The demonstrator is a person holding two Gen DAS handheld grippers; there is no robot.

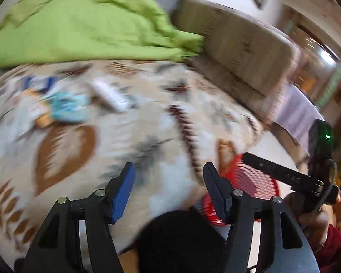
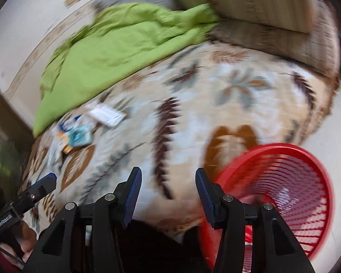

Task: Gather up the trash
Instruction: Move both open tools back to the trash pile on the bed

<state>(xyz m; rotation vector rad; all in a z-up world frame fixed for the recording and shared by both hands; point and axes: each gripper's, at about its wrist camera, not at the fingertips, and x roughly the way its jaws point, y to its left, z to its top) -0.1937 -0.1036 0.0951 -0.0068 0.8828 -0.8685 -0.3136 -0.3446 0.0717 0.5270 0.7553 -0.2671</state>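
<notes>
Both views are blurred by motion. Scraps of trash lie on a patterned bedspread (image 1: 147, 118): a light blue wrapper (image 1: 68, 108), a white card (image 1: 111, 94) and blue and orange bits beside them. The same pile shows as the blue wrapper (image 2: 79, 136) and the white card (image 2: 106, 113). A red mesh basket (image 2: 284, 193) stands at the bed's near right edge, its rim (image 1: 257, 182) also showing in the left wrist view. My left gripper (image 1: 168, 173) is open and holds nothing, well short of the trash. My right gripper (image 2: 168, 179) is open too, just left of the basket.
A rumpled green blanket (image 1: 84, 25) covers the far side of the bed, with a beige striped pillow (image 1: 245, 43) to its right. The green blanket (image 2: 125, 45) borders the trash pile. White floor (image 2: 329, 134) lies past the bed's right edge.
</notes>
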